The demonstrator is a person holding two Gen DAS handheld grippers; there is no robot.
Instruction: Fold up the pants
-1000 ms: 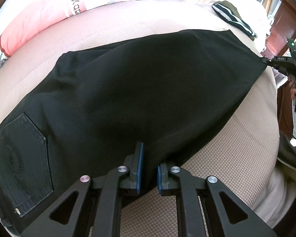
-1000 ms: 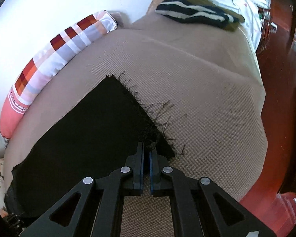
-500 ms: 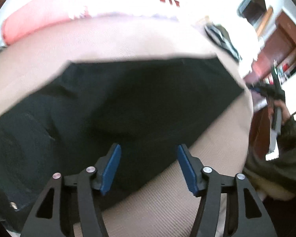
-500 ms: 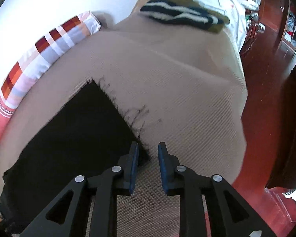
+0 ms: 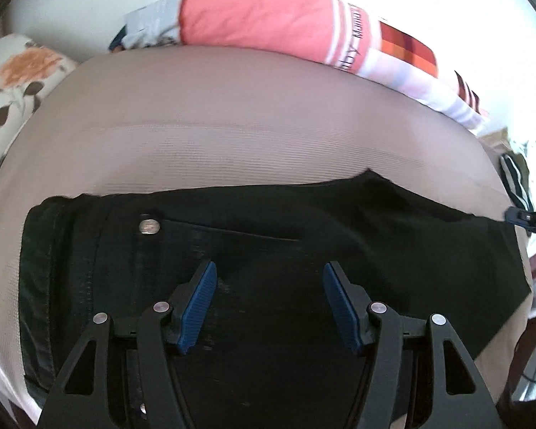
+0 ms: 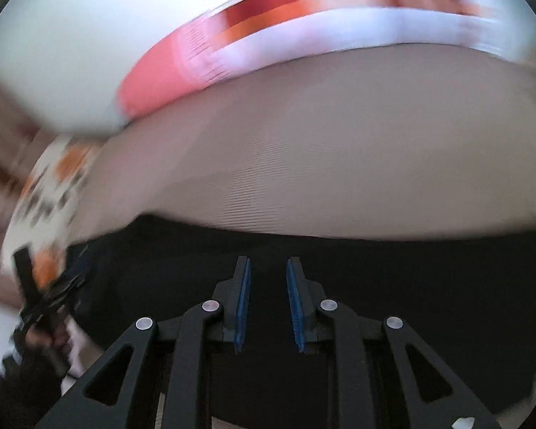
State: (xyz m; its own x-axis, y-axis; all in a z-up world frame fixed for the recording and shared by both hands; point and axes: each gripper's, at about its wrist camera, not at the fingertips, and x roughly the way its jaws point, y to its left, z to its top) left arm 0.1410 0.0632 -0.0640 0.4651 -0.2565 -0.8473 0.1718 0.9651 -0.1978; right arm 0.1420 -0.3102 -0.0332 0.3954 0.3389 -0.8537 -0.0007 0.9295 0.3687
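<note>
The left gripper (image 5: 269,304) hangs wide open over the black pants (image 5: 253,236), holding nothing. The right gripper (image 6: 267,304) is also apart, with a narrower gap, above the dark cloth. The pants lie flat on the beige bed cover (image 5: 232,114), the waistband at 9 o'clock and the rivet (image 5: 150,227) at 11 o'clock. I judge the denim soft but rather heavy; the waistband or hem corners seem best to take. No container is visible. The pillow (image 5: 275,25) lies at 12 o'clock, far.
</note>
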